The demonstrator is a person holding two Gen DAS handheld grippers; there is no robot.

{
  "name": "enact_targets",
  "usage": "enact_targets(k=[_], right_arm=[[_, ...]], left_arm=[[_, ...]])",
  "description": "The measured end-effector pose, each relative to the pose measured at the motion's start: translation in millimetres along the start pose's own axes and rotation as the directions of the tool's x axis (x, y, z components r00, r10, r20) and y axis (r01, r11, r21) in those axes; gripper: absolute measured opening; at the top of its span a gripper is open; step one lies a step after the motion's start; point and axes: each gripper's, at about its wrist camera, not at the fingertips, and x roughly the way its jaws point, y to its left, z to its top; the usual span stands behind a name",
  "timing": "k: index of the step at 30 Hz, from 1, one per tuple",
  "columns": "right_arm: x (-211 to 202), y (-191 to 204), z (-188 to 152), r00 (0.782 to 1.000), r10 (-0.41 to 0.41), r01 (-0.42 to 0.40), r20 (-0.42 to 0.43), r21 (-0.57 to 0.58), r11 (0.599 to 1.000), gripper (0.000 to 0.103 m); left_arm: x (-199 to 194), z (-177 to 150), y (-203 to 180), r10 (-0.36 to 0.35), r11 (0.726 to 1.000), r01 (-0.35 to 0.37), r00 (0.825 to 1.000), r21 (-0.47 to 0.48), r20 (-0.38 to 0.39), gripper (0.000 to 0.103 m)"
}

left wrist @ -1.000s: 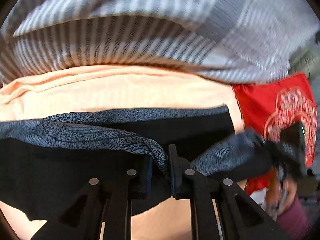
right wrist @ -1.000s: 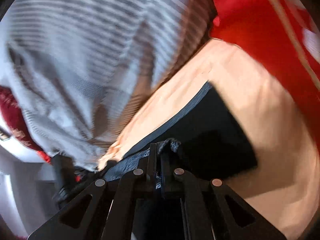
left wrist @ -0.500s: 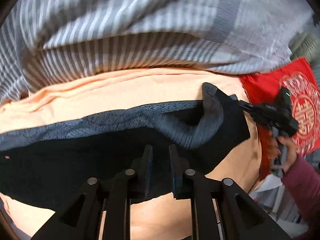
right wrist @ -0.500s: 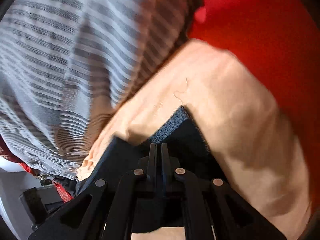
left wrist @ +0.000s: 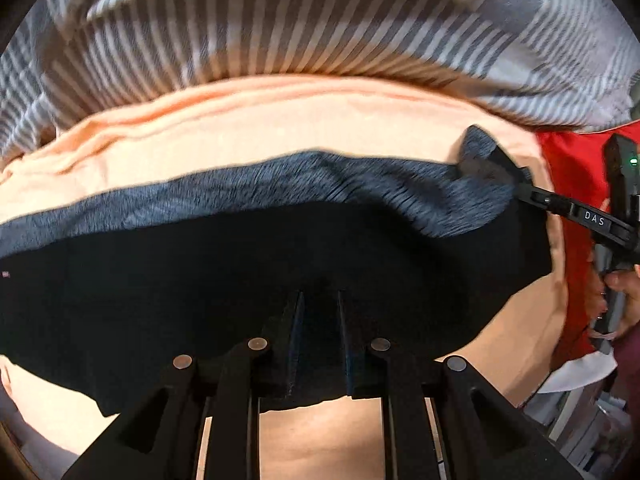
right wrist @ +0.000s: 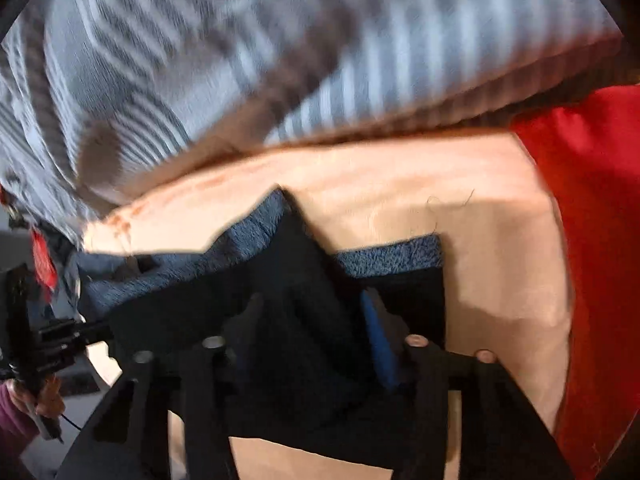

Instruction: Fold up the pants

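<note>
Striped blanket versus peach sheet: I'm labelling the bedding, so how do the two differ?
The striped blanket has grey and white bands; the peach sheet is plain. The blanket is bunched along the far side, overlapping the sheet's far edge; the sheet lies flatter. The pants rest on the sheet, clear of the blanket. Both are bedding fabric.

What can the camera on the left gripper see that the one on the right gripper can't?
Only the left wrist view shows the pants' long stretch toward the left, a white tag and the right gripper's DAS lettering. Only the right wrist view shows the right gripper's blue-padded fingers opening around a dark fold. Both show the peach sheet, striped blanket and red cloth.
</note>
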Motion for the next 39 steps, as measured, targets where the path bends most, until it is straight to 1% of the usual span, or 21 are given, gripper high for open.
enact_targets(k=[1, 2, 5, 7, 8, 10, 12, 14, 17, 19, 20, 21, 25, 27, 30, 32, 34, 35, 36, 37, 39], right_arm=[[-3, 0, -1, 1.000, 0.021, -0.021, -0.007, 0.007, 1.000, 0.007], [-13, -1, -4, 0.999, 0.046, -0.046, 0.012, 0.026, 0.999, 0.007], [-44, -13, -22, 0.997, -0.035, 0.030, 0.064, 0.079, 0.996, 0.007], [-50, -32, -40, 0.995, -0.090, 0.083, 0.029, 0.184, 0.979, 0.007], [-50, -37, -48, 0.997, -0.081, 0.078, 0.005, 0.201, 0.976, 0.007], [-53, -31, -55, 0.993, -0.113, 0.110, 0.013, 0.146, 0.983, 0.011], [-57, -23, -50, 0.989, -0.134, 0.128, 0.058, 0.099, 0.987, 0.036], [-58, -21, -39, 0.981, -0.158, 0.147, 0.112, 0.103, 0.984, 0.054], [-43, -32, -22, 0.985, -0.144, 0.128, 0.091, 0.164, 0.978, 0.054], [-34, -38, -14, 0.992, -0.095, 0.077, 0.080, 0.207, 0.975, 0.047], [-29, -37, -12, 0.993, -0.098, 0.083, 0.060, 0.212, 0.974, 0.020], [-28, -40, -13, 0.991, -0.123, 0.110, 0.051, 0.213, 0.971, 0.010], [-39, -53, -30, 0.992, -0.106, 0.083, 0.063, 0.291, 0.953, 0.011], [-65, -48, -47, 0.980, -0.139, 0.093, 0.140, 0.290, 0.953, 0.017], [-89, -29, -63, 0.976, -0.043, -0.004, 0.211, 0.220, 0.975, 0.017], [-76, -18, -76, 0.989, 0.013, -0.041, 0.147, 0.191, 0.981, 0.017], [-49, -22, -87, 0.997, -0.065, 0.054, 0.046, 0.207, 0.977, 0.017], [-32, -29, -98, 0.996, -0.094, 0.089, 0.006, 0.249, 0.964, 0.013], [-31, -41, -106, 0.998, -0.059, 0.044, 0.037, 0.317, 0.948, 0.003], [-37, -50, -112, 0.997, -0.020, -0.012, 0.081, 0.386, 0.923, 0.002], [-47, -50, -119, 0.996, -0.026, -0.014, 0.087, 0.428, 0.904, 0.006]], left_arm=[[4, -1, -1, 0.015, 1.000, -0.015, 1.000, -0.002, -0.007, 0.017], [7, -2, -2, 0.025, 1.000, -0.025, 1.000, -0.001, -0.008, 0.017], [10, -4, -5, 0.030, 1.000, -0.030, 1.000, -0.002, 0.008, 0.017], [14, -2, -7, 0.032, 0.999, -0.032, 0.999, -0.008, 0.013, 0.017], [17, 0, -9, 0.045, 0.999, -0.045, 0.999, -0.006, 0.019, 0.017], [25, 3, -12, 0.077, 0.997, -0.077, 0.997, -0.005, 0.022, 0.017], [34, 5, -16, 0.094, 0.996, -0.093, 0.995, -0.015, 0.017, 0.017], [36, 5, -17, 0.101, 0.995, -0.100, 0.995, -0.017, 0.020, 0.017], [35, 1, -19, 0.119, 0.993, -0.119, 0.992, -0.011, 0.029, 0.017], [33, 0, -20, 0.132, 0.991, -0.132, 0.991, -0.007, 0.035, 0.017], [33, -1, -21, 0.137, 0.991, -0.137, 0.990, -0.007, 0.038, 0.017], [33, -2, -20, 0.146, 0.989, -0.146, 0.989, -0.010, 0.036, 0.017], [28, -11, -17, 0.172, 0.985, -0.171, 0.984, -0.010, 0.054, 0.017], [25, -17, -16, 0.182, 0.983, -0.182, 0.981, -0.010, 0.071, 0.017], [29, -28, -16, 0.174, 0.985, -0.174, 0.982, -0.014, 0.073, 0.017], [41, -34, -19, 0.184, 0.983, -0.184, 0.981, -0.013, 0.055, 0.017], [49, -38, -24, 0.221, 0.975, -0.222, 0.971, 0.004, 0.090, 0.017], [50, -40, -27, 0.235, 0.971, -0.238, 0.966, 0.013, 0.109, 0.017], [50, -44, -34, 0.247, 0.968, -0.251, 0.962, 0.019, 0.117, 0.017], [49, -46, -38, 0.253, 0.965, -0.258, 0.960, 0.035, 0.122, 0.017], [44, -50, -36, 0.223, 0.972, -0.229, 0.968, 0.049, 0.114, 0.017]])
